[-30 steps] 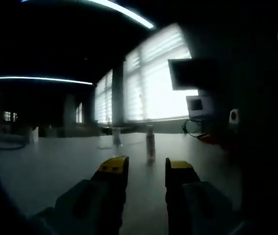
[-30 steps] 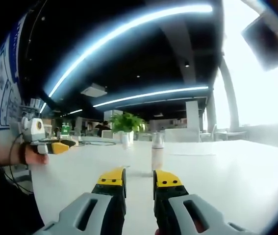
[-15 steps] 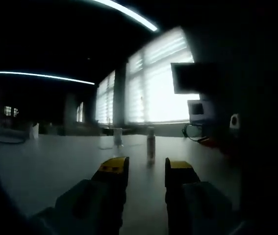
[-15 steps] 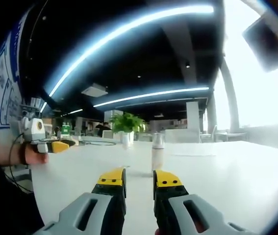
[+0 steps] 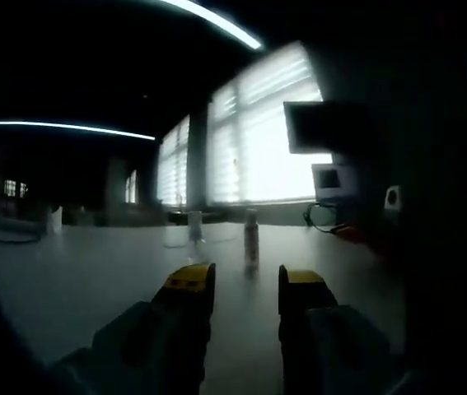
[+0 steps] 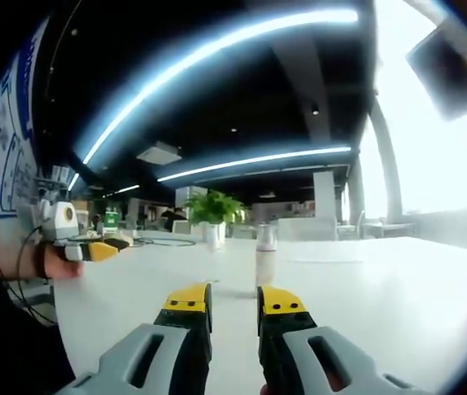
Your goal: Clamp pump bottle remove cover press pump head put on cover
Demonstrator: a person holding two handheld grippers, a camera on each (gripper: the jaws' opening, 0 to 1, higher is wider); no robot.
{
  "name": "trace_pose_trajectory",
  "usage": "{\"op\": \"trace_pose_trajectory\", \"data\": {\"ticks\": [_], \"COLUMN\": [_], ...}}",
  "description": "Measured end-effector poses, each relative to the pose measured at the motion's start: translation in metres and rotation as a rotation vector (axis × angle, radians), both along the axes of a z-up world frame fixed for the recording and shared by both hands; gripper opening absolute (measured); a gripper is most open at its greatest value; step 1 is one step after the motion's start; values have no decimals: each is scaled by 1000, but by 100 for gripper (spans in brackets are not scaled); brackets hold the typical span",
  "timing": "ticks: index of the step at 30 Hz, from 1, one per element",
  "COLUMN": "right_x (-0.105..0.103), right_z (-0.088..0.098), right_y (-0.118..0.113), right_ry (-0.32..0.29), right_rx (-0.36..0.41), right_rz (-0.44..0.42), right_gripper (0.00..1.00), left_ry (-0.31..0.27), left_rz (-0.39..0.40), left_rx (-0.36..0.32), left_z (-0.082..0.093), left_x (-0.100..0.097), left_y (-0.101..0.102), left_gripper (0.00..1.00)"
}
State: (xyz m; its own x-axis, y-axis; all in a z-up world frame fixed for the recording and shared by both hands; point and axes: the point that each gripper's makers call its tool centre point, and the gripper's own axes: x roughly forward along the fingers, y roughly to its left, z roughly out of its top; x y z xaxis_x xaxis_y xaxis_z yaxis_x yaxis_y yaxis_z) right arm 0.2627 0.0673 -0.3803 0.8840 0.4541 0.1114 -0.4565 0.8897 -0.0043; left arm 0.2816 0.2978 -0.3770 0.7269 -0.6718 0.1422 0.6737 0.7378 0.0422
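A slim pump bottle (image 6: 264, 260) with a clear cover on top stands upright on the white table (image 6: 365, 296), a short way ahead of my right gripper (image 6: 233, 302). That gripper's yellow-tipped jaws are open and hold nothing. The left gripper view is dim; there the same bottle (image 5: 251, 239) stands beyond my left gripper (image 5: 243, 282), whose jaws are also open and empty. In the right gripper view the left gripper (image 6: 93, 247) is held in a hand at the far left, over the table edge.
A potted green plant (image 6: 211, 212) stands on a table behind the bottle. A small clear cup (image 5: 193, 227) sits left of the bottle in the left gripper view. A monitor and cables (image 5: 332, 183) are at the right, in front of bright windows.
The left gripper has drifted slightly, seen as a small shift at the far left of the right gripper view. The bottle and my right gripper have stayed put.
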Motion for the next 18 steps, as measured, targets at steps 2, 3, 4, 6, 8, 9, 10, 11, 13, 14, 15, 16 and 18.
{"op": "trace_pose_trajectory", "data": {"ticks": [2, 3, 4, 6, 8, 9, 10, 11, 13, 14, 15, 16, 18], "right_x": [0, 0, 0, 1, 1, 1, 1, 2, 2, 2, 3, 3, 2], "right_z": [0, 0, 0, 0, 0, 0, -1, -1, -1, -2, -2, -2, -2], "right_y": [0, 0, -1, -2, -3, -2, -2, -3, -2, -2, -4, -3, -3], "right_ry": [1, 0, 0, 0, 0, 0, 1, 2, 3, 4, 4, 4, 2], "right_rx": [1, 1, 1, 1, 3, 4, 2, 1, -1, -2, -1, -1, -1], "right_rz": [1, 0, 0, 1, 1, 1, 1, 0, 0, 0, 1, 1, 2], "right_gripper": [16, 16, 16, 16, 16, 16, 16, 16, 16, 16, 16, 16, 16], "left_ry": [-1, -1, -2, -2, -2, -1, 1, 2, 2, 1, 0, 1, 0], "left_rz": [2, 4, 0, -8, -12, -11, -10, -8, -4, -3, -3, -3, -1], "left_rx": [2, 1, -5, -16, -25, -26, -25, -22, -18, -18, -21, -22, -19], "left_z": [0, 1, 2, 4, 5, 5, 4, 4, 3, 4, 4, 4, 4], "left_x": [-2, -2, -3, -5, -6, -6, -5, -5, -5, -5, -5, -5, -5], "left_y": [-2, -2, -3, -5, -5, -5, -4, -4, -5, -5, -4, -4, -4], "left_gripper": [22, 22, 22, 22, 22, 22, 22, 22, 22, 22, 22, 22, 21]}}
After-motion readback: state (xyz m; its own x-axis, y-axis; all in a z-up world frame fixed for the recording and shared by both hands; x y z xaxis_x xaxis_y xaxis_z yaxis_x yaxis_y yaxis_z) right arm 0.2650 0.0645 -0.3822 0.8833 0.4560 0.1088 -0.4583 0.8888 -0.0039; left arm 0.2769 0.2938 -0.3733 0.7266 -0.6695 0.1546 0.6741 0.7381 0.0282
